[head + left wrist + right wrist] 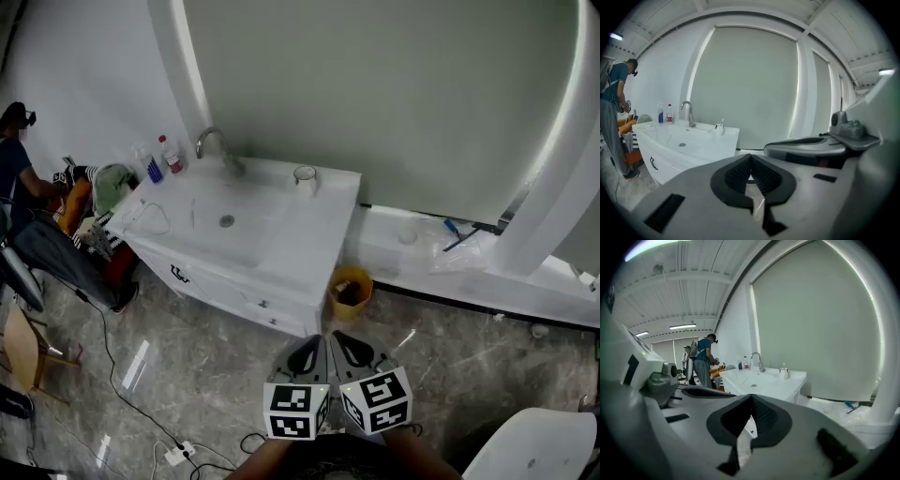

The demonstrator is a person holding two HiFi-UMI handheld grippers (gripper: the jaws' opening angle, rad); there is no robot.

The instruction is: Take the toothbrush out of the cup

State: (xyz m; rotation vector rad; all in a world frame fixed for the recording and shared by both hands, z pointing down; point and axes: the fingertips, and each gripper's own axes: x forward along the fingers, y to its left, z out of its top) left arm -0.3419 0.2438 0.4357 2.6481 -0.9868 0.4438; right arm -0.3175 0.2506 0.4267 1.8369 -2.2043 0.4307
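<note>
The left gripper (307,358) and right gripper (351,352) are pressed together, empty. At twelve o'clock, well apart, the cup (305,178) holds the toothbrush (783,365) on the desk (323,239).

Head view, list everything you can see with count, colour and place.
Vanity: one, white, centre left.
Faucet: one, silver, back of vanity.
Cup: one, pale, vanity's back right corner.
Toothbrush: one, pale, upright in cup.
Bottles: two, blue and red-capped, vanity's back left.
Bin: one, yellow, floor right of vanity.
Power strip: one, white, floor bottom left.
Person: one, dark top, far left.
Left tongs: one, grey-black, bottom centre, shut, empty.
Right tongs: one, grey-black, beside it, shut, empty.
</note>
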